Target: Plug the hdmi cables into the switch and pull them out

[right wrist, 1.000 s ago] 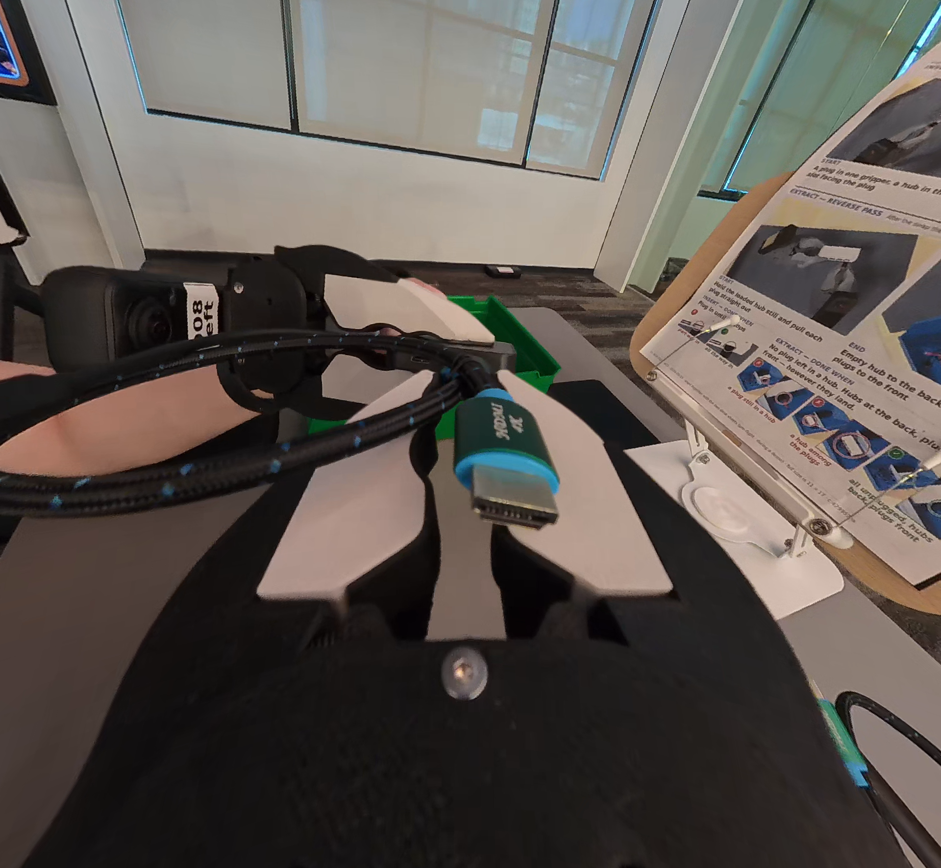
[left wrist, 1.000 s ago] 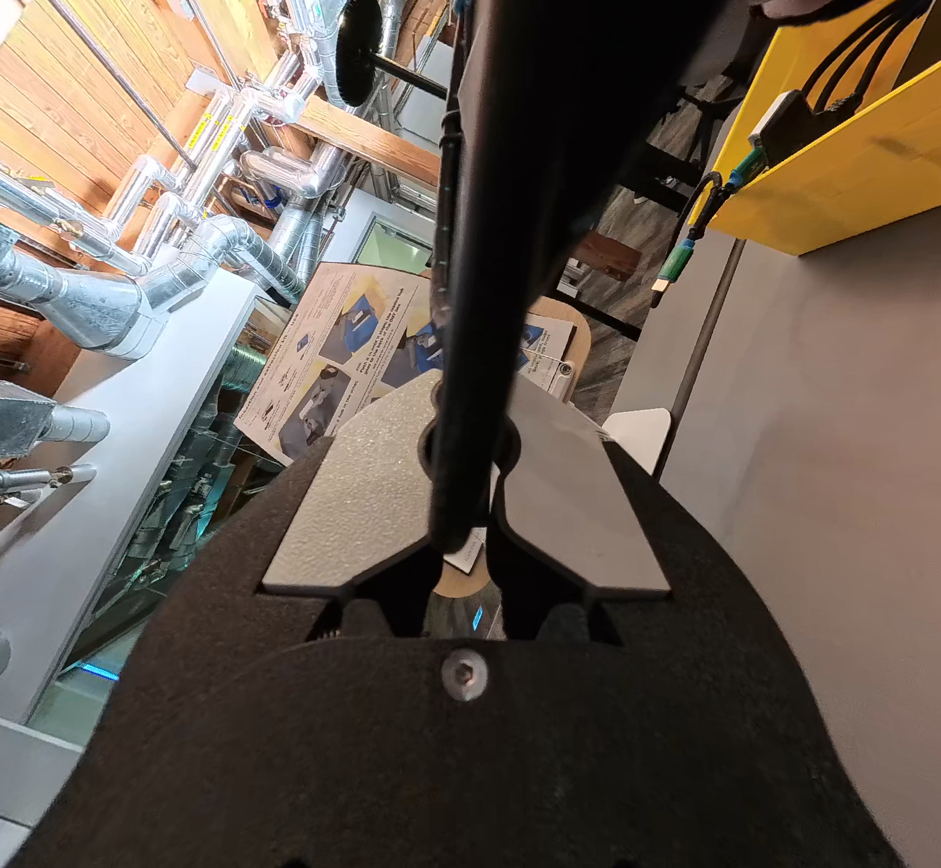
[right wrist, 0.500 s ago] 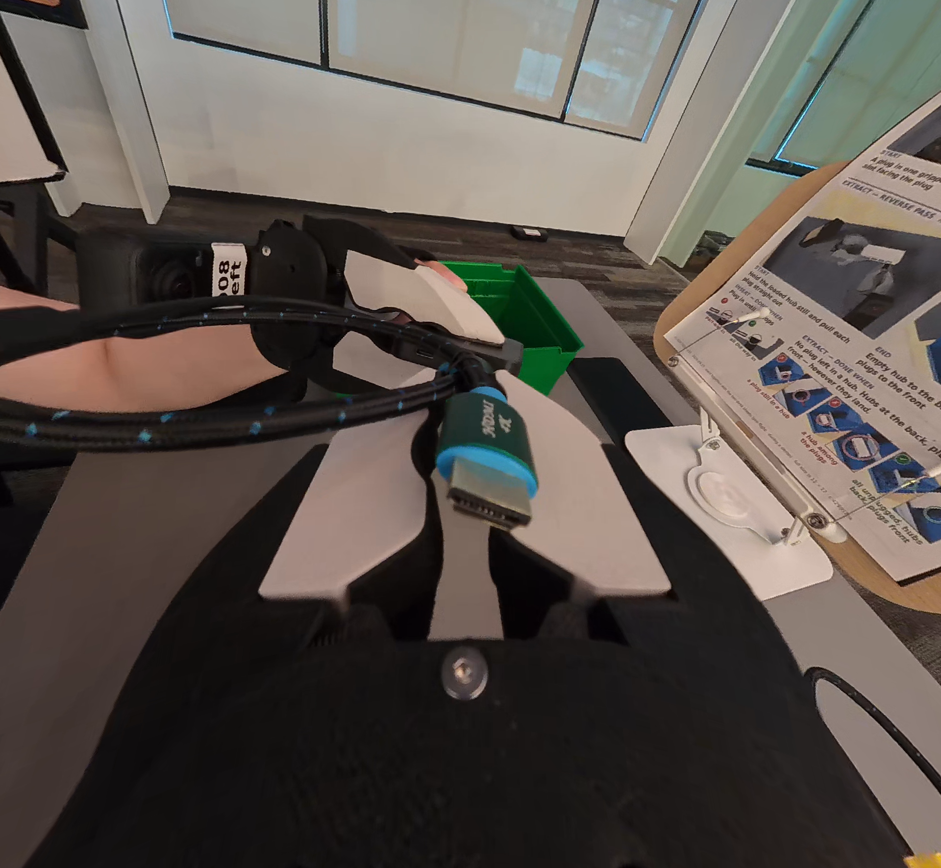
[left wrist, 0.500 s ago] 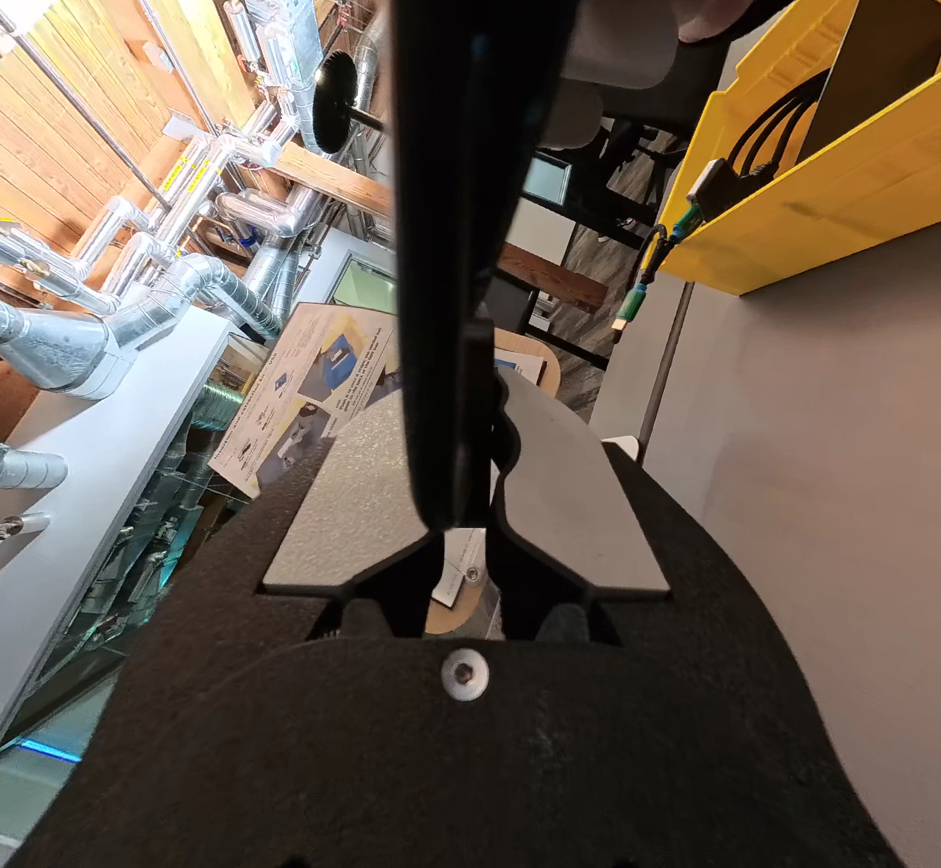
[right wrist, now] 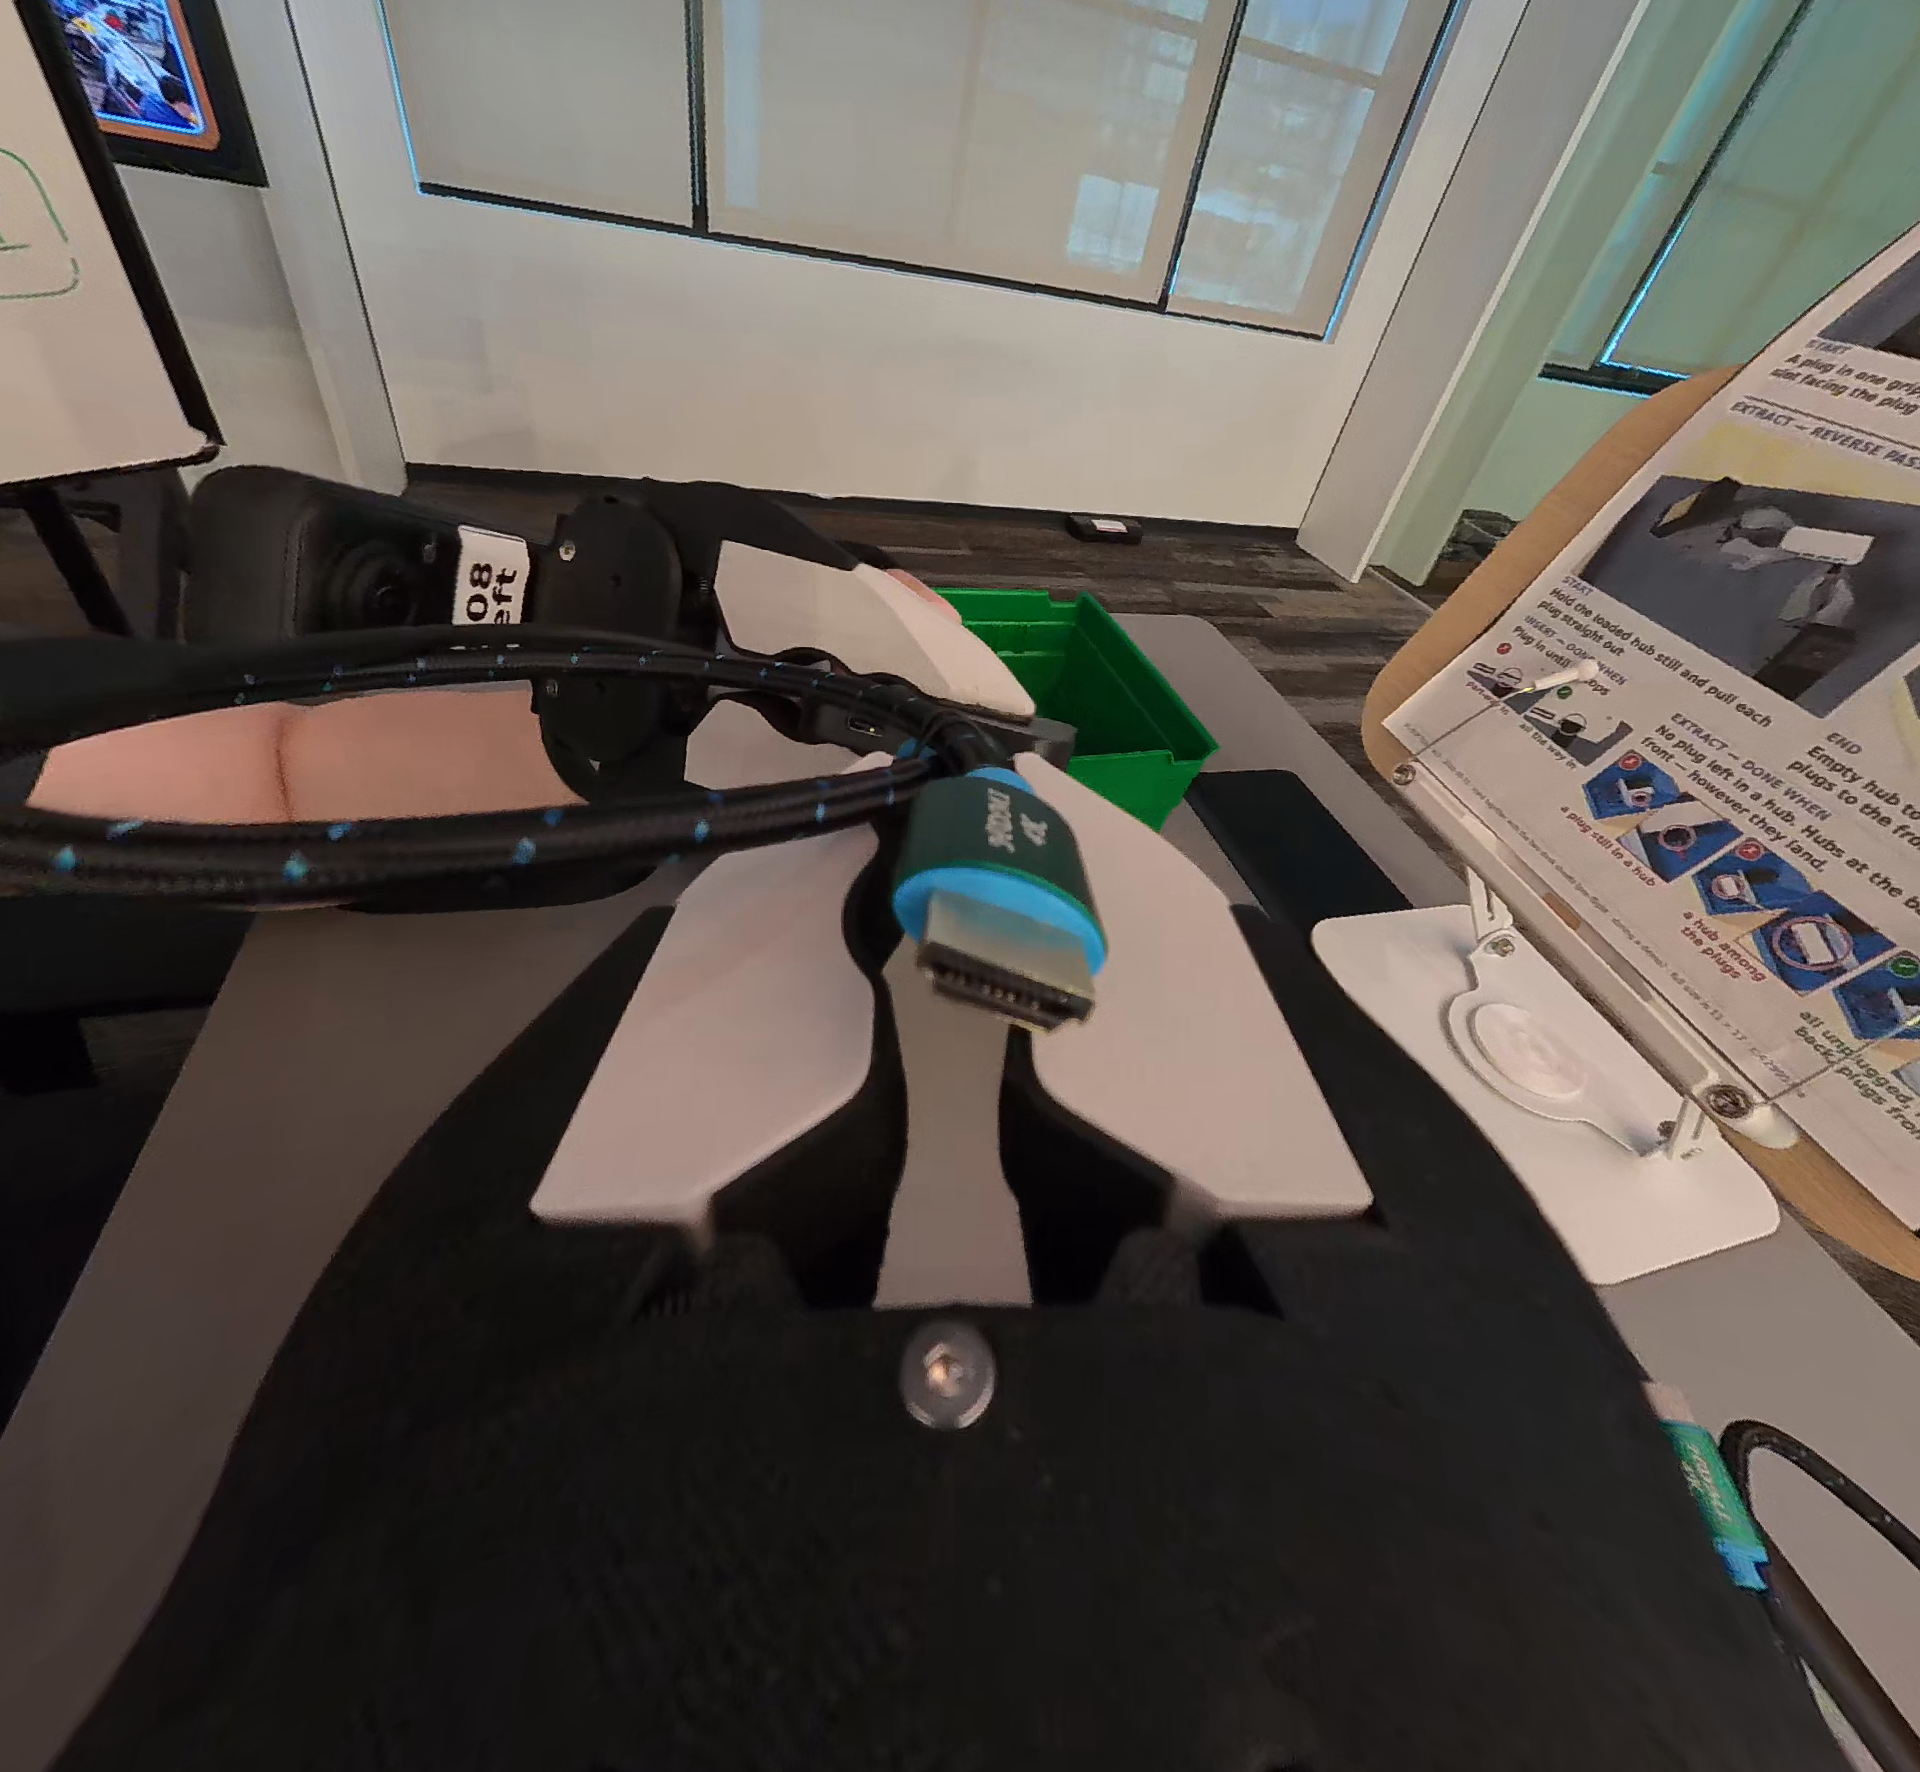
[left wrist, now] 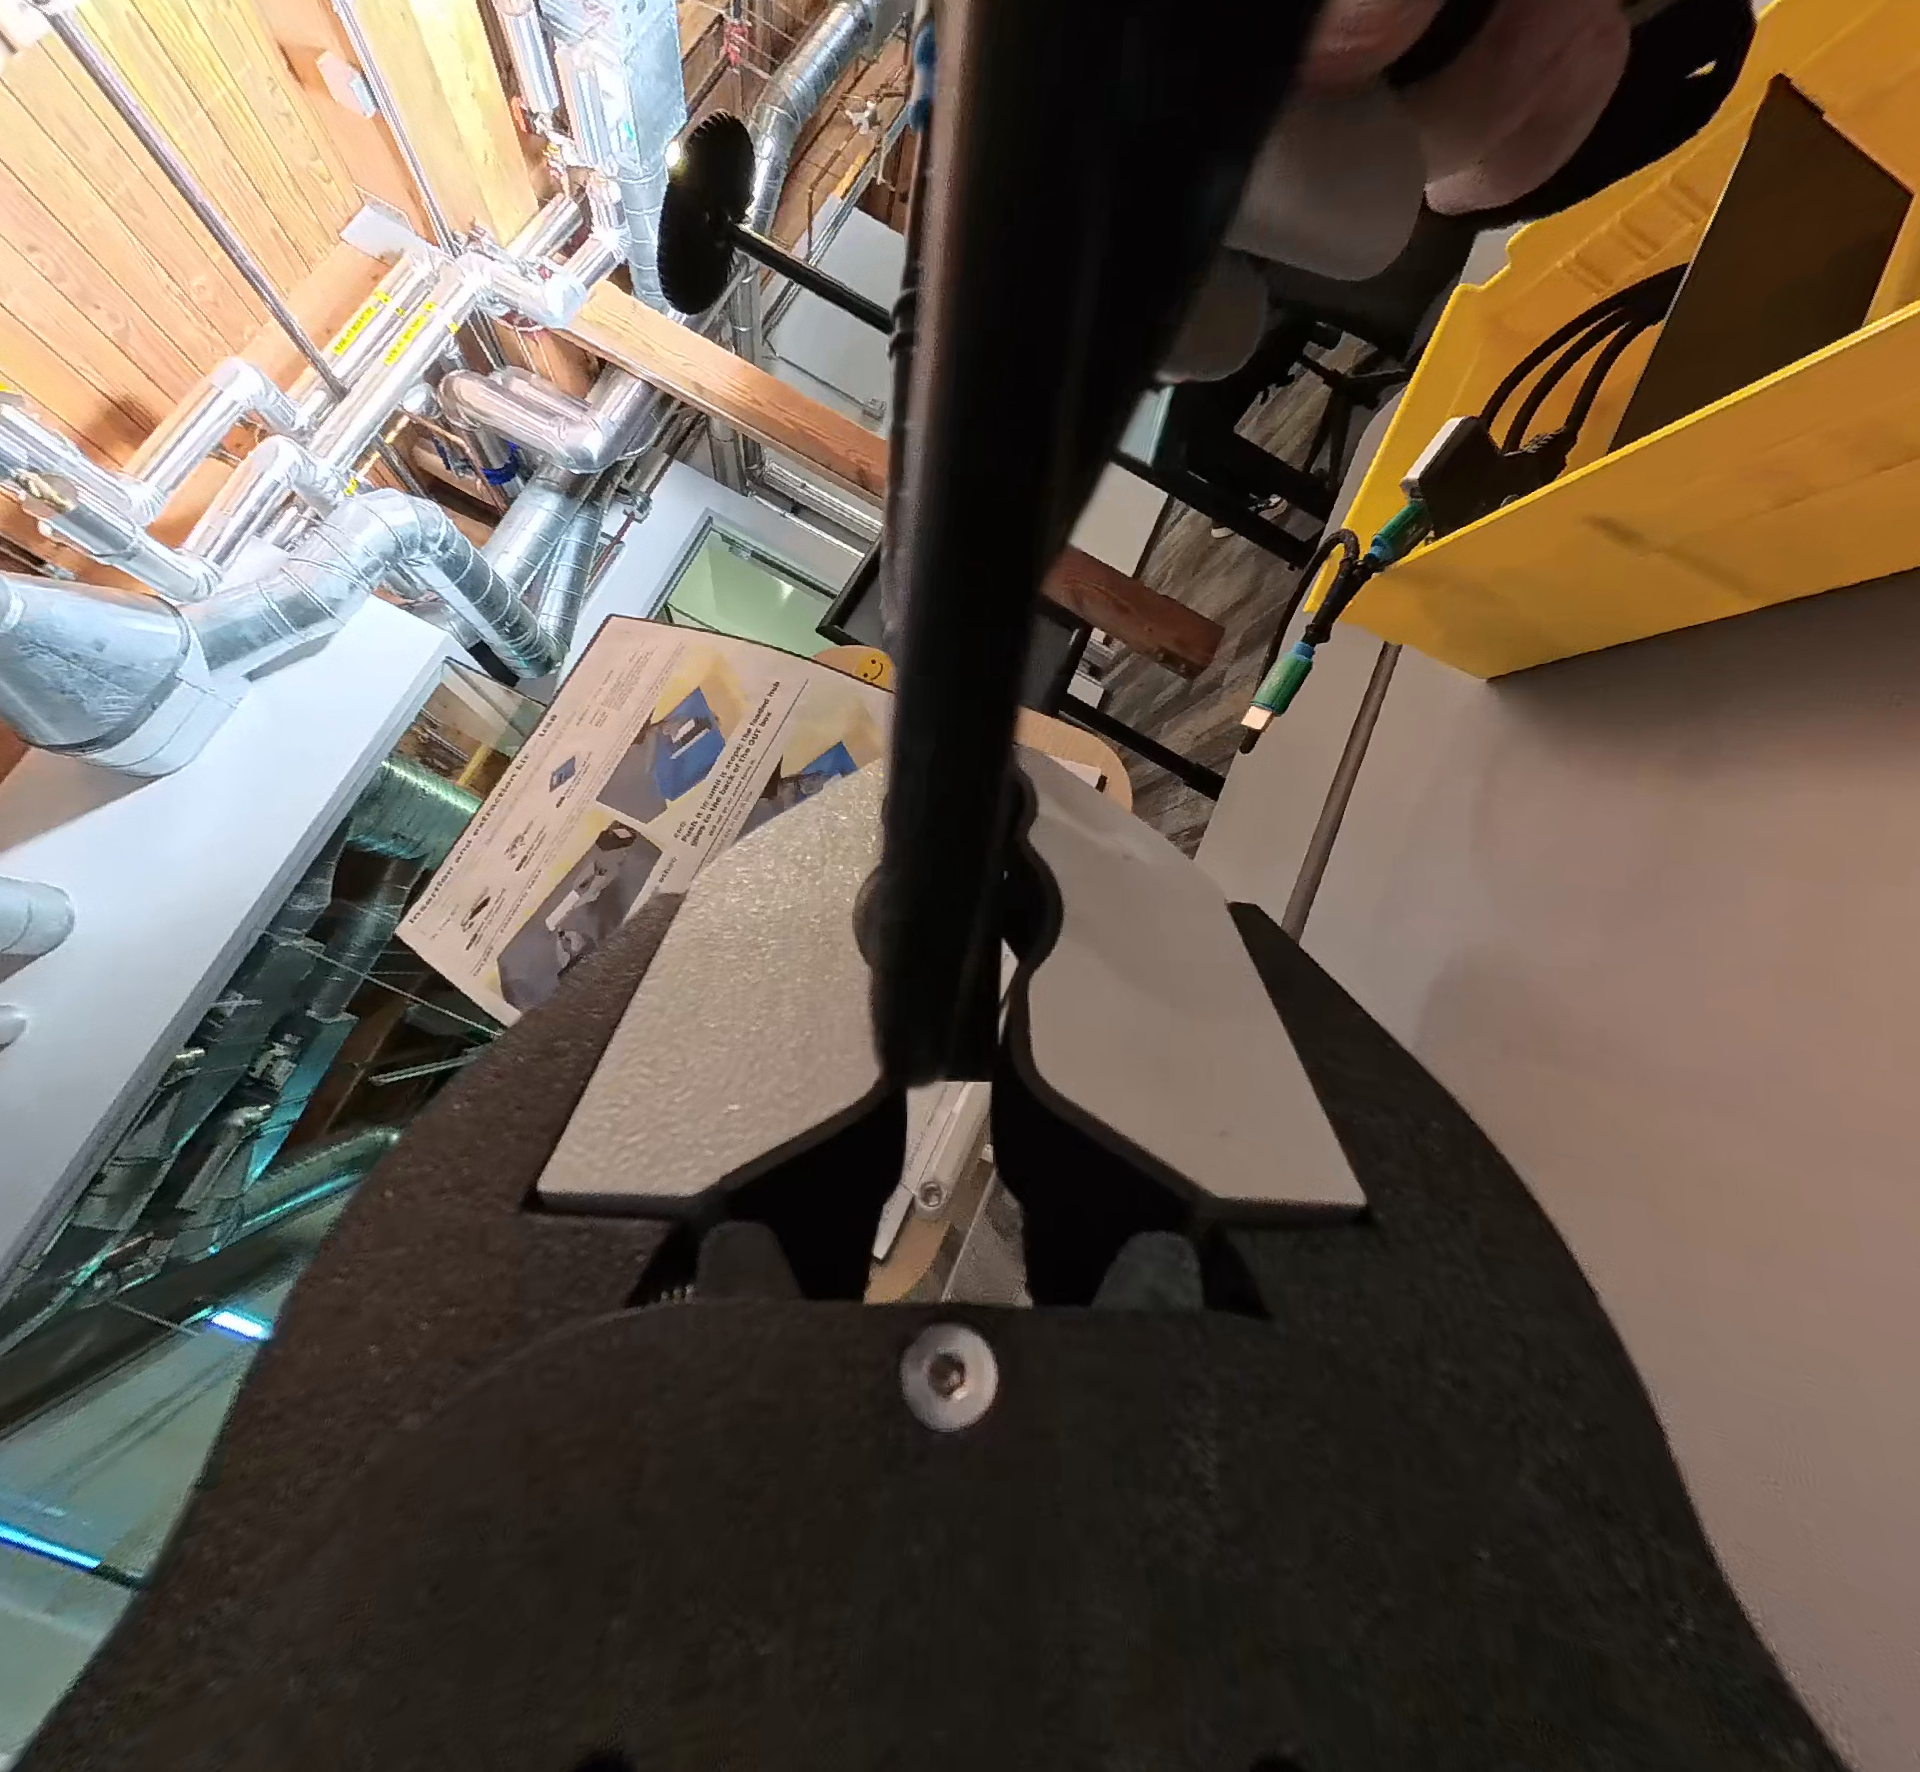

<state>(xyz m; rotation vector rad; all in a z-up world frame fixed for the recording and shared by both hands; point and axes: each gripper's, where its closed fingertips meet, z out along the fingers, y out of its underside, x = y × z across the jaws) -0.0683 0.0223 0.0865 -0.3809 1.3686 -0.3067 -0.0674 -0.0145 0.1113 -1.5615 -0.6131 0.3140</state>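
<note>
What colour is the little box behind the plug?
Green box, clearest in the right wrist view.

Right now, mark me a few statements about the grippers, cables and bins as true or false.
1. The HDMI plug at the right gripper has a blue collar. True.
2. The left gripper holds nothing. False: it is shut on the black switch.
3. The bin beyond the left gripper is red. False: it is a green bin.
4. The yellow bin holds cables. True.
</note>
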